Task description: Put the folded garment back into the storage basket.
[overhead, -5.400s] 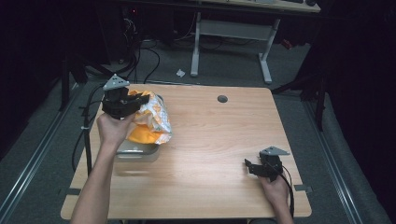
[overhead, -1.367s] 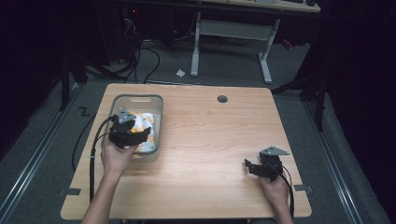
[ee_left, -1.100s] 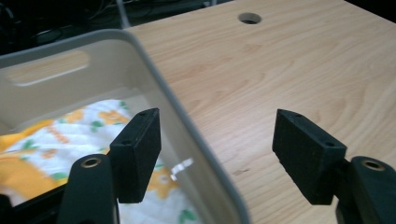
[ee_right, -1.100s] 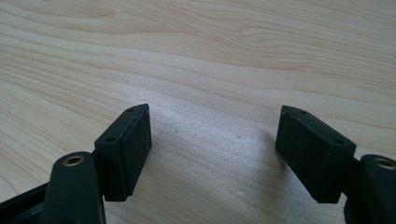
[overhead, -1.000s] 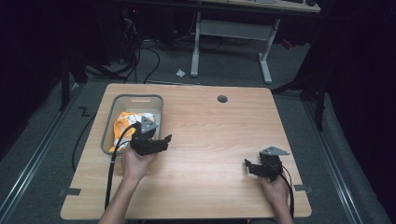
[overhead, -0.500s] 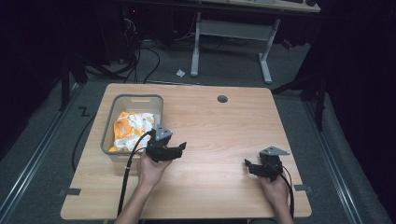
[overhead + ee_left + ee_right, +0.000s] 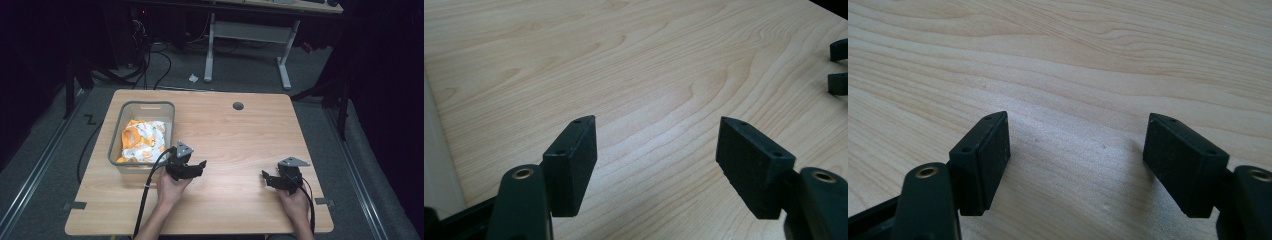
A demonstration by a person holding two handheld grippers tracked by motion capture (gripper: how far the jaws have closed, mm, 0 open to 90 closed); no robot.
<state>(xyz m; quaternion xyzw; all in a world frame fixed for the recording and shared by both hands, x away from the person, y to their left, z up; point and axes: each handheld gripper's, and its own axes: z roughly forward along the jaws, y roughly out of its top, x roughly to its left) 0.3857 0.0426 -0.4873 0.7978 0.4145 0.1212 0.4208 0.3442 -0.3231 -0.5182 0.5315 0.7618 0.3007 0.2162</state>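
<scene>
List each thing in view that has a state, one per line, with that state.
left hand-held gripper: open, holding nothing, over bare wood just right of the bin
right hand-held gripper: open, holding nothing, low over the table near its front right
grey bin: upright, no lid, holding the cloth
orange and white cloth: crumpled, lying inside the bin
table: bare wood apart from the bin

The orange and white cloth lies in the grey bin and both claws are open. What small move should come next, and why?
Probably rest the left claw on the table, like the right claw. The cloth lies inside the bin, and both claws are open and hold nothing.
</scene>
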